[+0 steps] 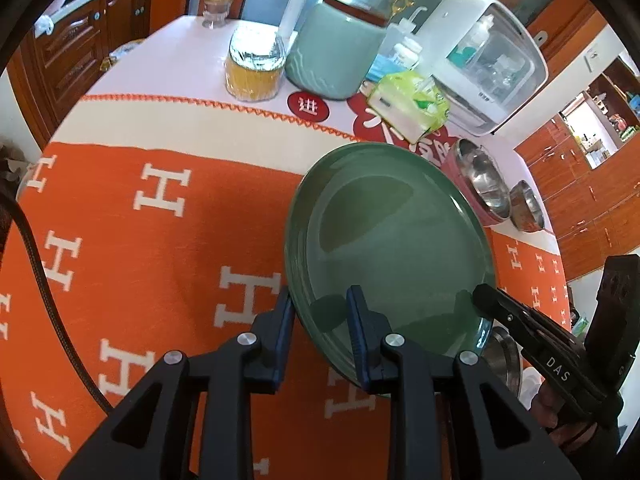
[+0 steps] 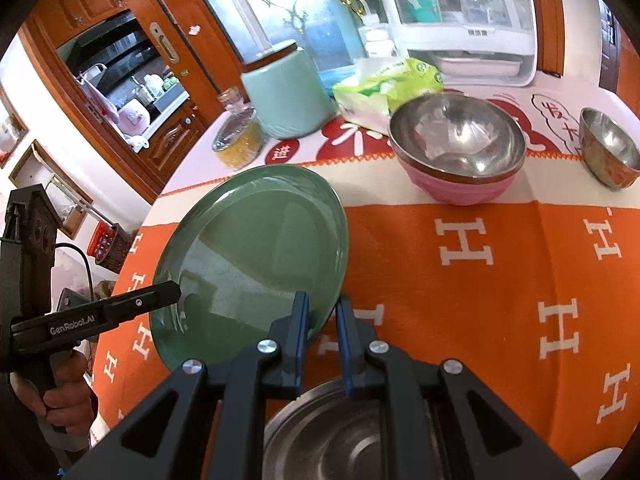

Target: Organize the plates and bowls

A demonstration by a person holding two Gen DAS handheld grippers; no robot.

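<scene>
A large green plate [image 1: 392,240] hangs tilted above the orange cloth, held by both grippers at once. My left gripper [image 1: 320,296] is shut on the plate's near left rim, one blue pad under it and one on top. My right gripper [image 2: 322,300] is shut on the opposite rim of the green plate [image 2: 256,240]. Each gripper shows in the other's view: the right gripper [image 1: 486,296] at the plate's right edge, the left gripper [image 2: 174,290] at its left edge. A pink bowl [image 2: 460,148] with a steel bowl nested inside stands at the back, a small steel bowl [image 2: 610,148] to its right.
Another steel bowl [image 2: 352,432] sits right under my right gripper at the table's front. Along the back stand a pale green jar [image 1: 332,52], a glass jar of yellow contents [image 1: 254,66], a tissue pack [image 1: 408,102] and a white appliance [image 1: 488,56]. The orange cloth [image 1: 160,240] covers the table.
</scene>
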